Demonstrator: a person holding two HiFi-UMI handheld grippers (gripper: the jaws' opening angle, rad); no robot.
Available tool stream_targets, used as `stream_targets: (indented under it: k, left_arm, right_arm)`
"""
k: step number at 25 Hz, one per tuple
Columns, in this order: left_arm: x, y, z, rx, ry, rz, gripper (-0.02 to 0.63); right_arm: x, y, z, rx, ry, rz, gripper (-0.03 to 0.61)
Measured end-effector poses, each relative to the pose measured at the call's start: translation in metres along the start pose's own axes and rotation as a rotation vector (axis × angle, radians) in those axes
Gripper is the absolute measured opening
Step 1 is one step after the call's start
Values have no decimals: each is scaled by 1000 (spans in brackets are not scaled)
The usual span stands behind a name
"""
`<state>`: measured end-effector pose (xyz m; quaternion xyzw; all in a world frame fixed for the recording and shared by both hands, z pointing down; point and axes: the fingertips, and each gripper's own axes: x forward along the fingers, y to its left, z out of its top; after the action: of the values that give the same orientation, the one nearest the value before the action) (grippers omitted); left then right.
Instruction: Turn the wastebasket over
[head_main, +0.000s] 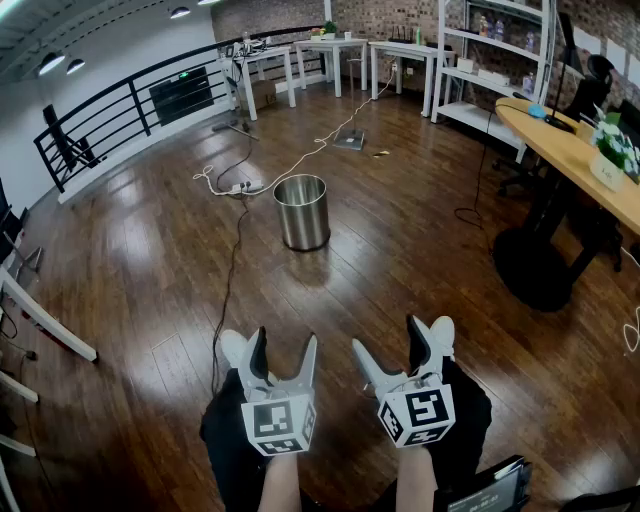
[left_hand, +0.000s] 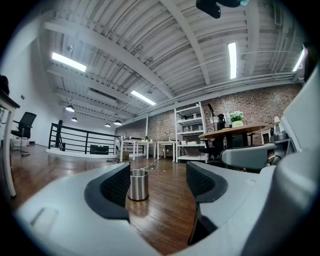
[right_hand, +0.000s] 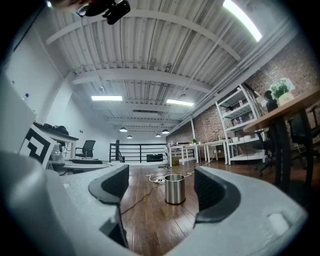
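A shiny steel wastebasket (head_main: 302, 211) stands upright on the wooden floor, mouth up, some way ahead of both grippers. It shows small between the jaws in the left gripper view (left_hand: 138, 184) and in the right gripper view (right_hand: 174, 188). My left gripper (head_main: 268, 352) is held low at the near left, jaws wide open with nothing between them. To its right, my right gripper (head_main: 402, 347) is open and empty as well. Both point level toward the basket and stay well short of it.
A black cable (head_main: 229, 285) runs along the floor left of the basket to a power strip (head_main: 243, 187) with white cords. A wooden desk (head_main: 575, 160) with a round black base (head_main: 531, 266) stands at the right. White tables and shelves line the back wall, a black railing the left.
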<state>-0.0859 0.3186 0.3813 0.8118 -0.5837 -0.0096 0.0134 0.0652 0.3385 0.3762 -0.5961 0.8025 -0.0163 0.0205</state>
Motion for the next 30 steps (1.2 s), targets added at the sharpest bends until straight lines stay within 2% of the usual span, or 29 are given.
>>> stream_targets:
  k: [5,13,25,30]
  left_arm:
    - [38,21,2,34,-8,-14,368]
    - [103,85,30,69,-46,26,368]
    - [252,147,21,52,-28,32,368]
    - [318,170,32,54,-49,43,370]
  right_arm:
    - [49,-2,4,-4,-11,14,393]
    - [141,0,29,3,-69,36,393]
    - [310,-25,28,-40,-36,88,393]
    - [379,-38,51,-83,-63,131,393]
